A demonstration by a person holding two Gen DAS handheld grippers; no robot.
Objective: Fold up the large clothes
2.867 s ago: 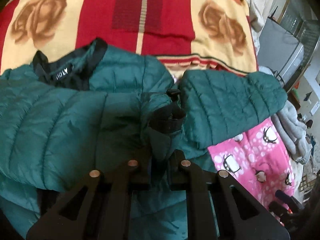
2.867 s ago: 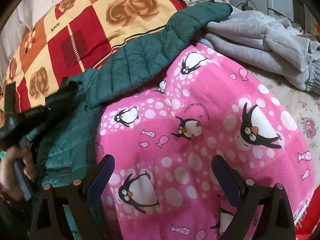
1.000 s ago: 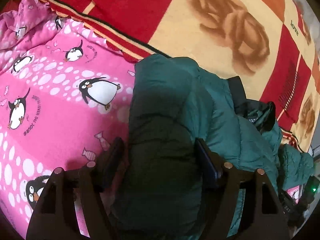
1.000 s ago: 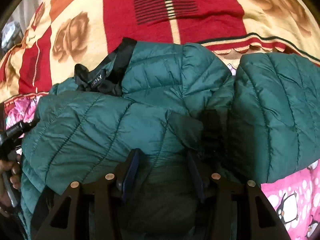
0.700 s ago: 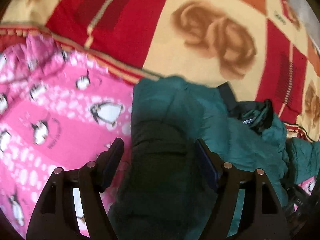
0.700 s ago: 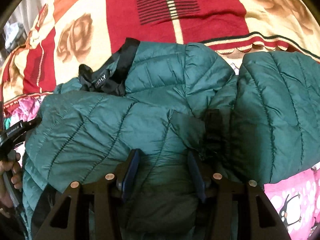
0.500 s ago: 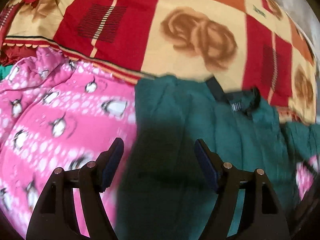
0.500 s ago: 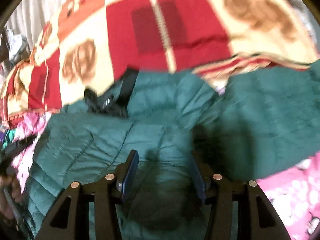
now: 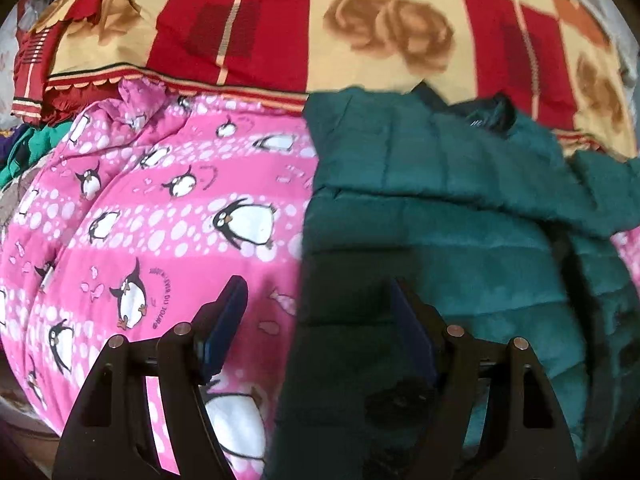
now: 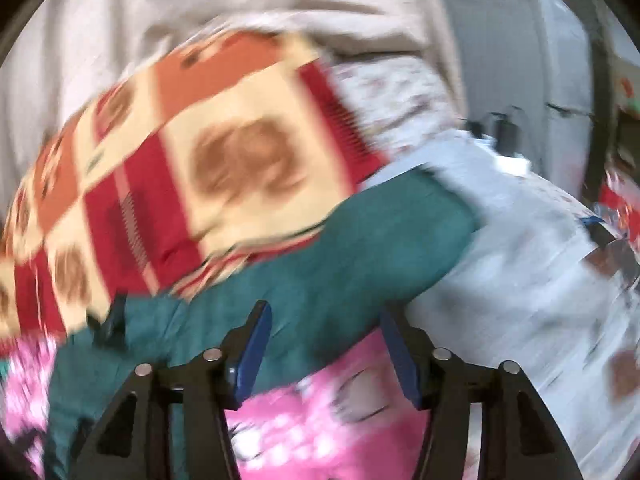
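Note:
A dark green quilted puffer jacket [image 9: 452, 216] lies on the bed, with one sleeve folded across its body below the black collar [image 9: 486, 118]. My left gripper [image 9: 318, 300] is open and empty, over the jacket's left edge where it meets the pink blanket. In the blurred right wrist view the jacket's other sleeve [image 10: 332, 276] stretches up to the right. My right gripper [image 10: 326, 322] is open and empty, just above that sleeve.
A pink penguin blanket [image 9: 160, 220] lies under and left of the jacket. A red and yellow rose blanket [image 9: 360, 32] covers the far side. Grey clothes [image 10: 520, 264] lie right of the sleeve, with a grey appliance [image 10: 520, 72] behind.
Both grippers have let go of the jacket and drawn back. The left one has shifted left over the jacket's edge. The right one has swung right toward the outstretched sleeve, and its view is blurred.

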